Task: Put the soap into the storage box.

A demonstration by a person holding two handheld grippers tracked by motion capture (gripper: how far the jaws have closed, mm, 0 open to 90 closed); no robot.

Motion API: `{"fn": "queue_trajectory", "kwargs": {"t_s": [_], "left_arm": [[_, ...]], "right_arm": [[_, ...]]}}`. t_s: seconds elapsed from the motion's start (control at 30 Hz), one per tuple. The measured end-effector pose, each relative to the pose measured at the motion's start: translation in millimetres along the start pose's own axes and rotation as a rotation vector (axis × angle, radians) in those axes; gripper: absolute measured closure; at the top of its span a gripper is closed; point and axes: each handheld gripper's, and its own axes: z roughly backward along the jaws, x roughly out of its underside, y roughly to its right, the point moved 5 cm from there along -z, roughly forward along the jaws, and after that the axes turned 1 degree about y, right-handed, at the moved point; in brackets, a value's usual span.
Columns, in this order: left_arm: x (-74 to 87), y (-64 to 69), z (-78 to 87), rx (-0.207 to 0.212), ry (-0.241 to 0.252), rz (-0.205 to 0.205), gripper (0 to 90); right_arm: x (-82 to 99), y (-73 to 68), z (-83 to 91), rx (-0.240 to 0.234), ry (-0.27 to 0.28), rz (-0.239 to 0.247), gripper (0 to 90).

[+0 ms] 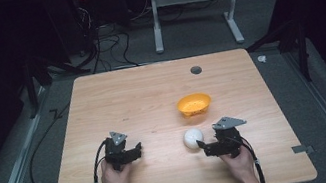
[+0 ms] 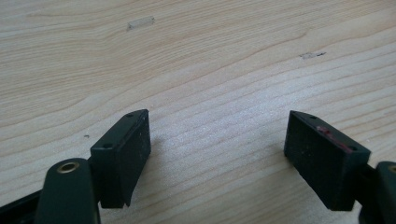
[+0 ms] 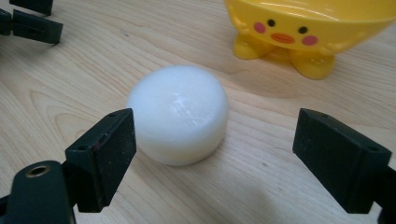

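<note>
A round white puck-shaped object (image 1: 192,138) (image 3: 178,120) lies on the wooden table (image 1: 141,95), just in front of my right gripper (image 1: 203,146) (image 3: 212,158). That gripper is open, its jaws spread wider than the white object and a little short of it. Behind it stands a yellow duck-faced bowl (image 1: 194,103) (image 3: 310,30) on small feet. My left gripper (image 1: 137,151) (image 2: 217,156) rests open over bare wood at the front left, with nothing between its jaws.
A small dark grommet (image 1: 196,70) sits near the table's far edge. The left gripper's jaw tips (image 3: 32,23) show at the upper left of the right gripper view. Cables and a metal frame (image 1: 190,0) lie on the floor beyond the table.
</note>
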Motion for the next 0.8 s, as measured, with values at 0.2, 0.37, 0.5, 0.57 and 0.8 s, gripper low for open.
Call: {"fn": "queue_trajectory", "kwargs": {"t_s": [0.2, 0.37, 0.5, 0.57, 0.8], "left_arm": [[0.0, 0.0, 0.0, 0.0, 0.0, 0.0, 23.2], [0.0, 0.0, 0.0, 0.0, 0.0, 0.0, 23.2], [0.0, 0.0, 0.0, 0.0, 0.0, 0.0, 23.3], [0.0, 0.0, 0.0, 0.0, 0.0, 0.0, 23.2], [0.0, 0.0, 0.0, 0.0, 0.0, 0.0, 23.2]], "right_arm": [[-4.6, -7.8, -8.2, -0.02, -0.011, 0.021, 13.8], [-7.3, -13.2, -13.9, -0.034, -0.023, 0.041, 13.7], [-8.5, -16.0, -18.7, -0.034, -0.034, 0.051, 13.7], [-9.1, -17.7, -21.2, -0.033, -0.041, 0.061, 13.7], [-8.7, -20.9, -31.0, -0.033, -0.069, 0.067, 13.9]]}}
